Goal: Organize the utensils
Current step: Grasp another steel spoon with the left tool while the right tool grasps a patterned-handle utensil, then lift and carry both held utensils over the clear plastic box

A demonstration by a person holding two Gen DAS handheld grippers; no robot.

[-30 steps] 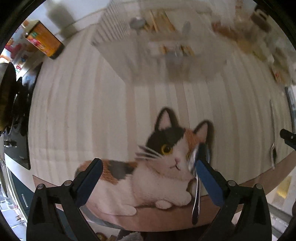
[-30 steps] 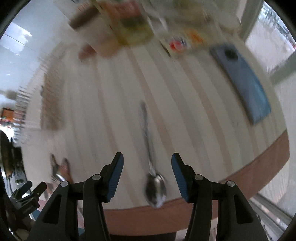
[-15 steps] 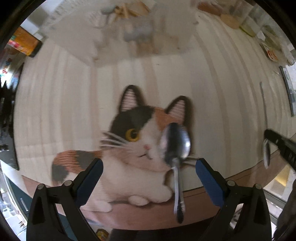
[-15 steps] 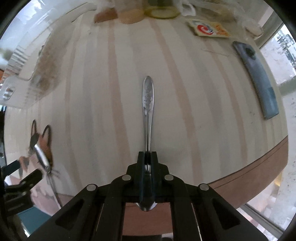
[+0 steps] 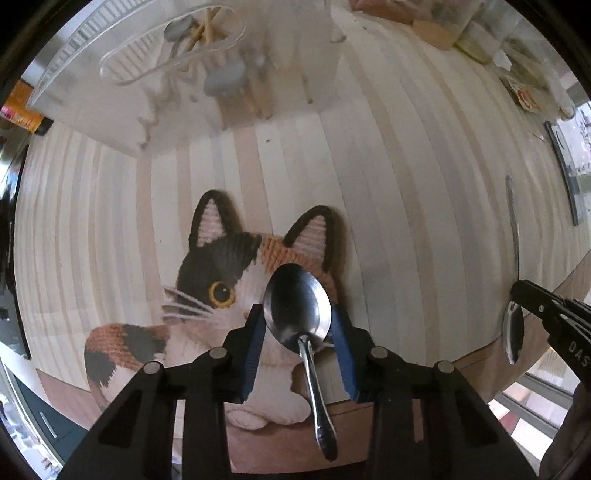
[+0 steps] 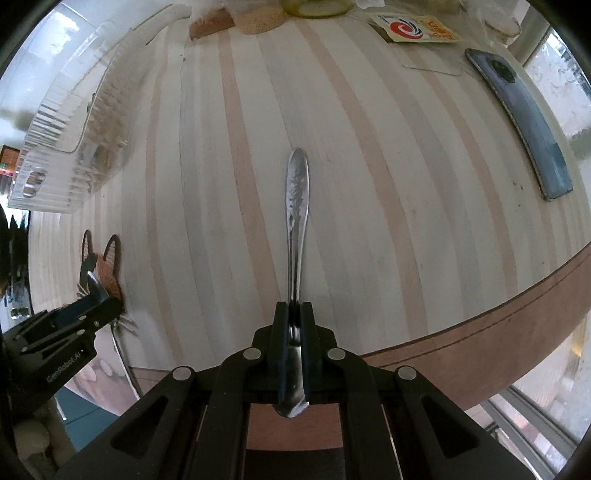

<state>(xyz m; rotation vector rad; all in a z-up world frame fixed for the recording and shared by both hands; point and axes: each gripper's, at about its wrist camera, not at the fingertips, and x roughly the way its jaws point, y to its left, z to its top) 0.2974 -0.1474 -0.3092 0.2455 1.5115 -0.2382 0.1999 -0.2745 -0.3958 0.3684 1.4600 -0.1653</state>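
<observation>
Striped tabletop (image 6: 369, 184): the embossed spoon (image 6: 296, 192) is clamped at its neck by the right gripper (image 6: 294, 325), handle pointing away; the plain spoon (image 5: 299, 306) is bracketed across its bowl by the closing left gripper (image 5: 297, 325).

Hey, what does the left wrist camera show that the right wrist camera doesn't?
Only the left wrist view shows the cat mat's whole face and the left gripper closing around a spoon's bowl. Only the right wrist view shows the phone, the packet, and the right gripper shut on the second spoon. Both show the striped table, the clear holder and both spoons.
</observation>
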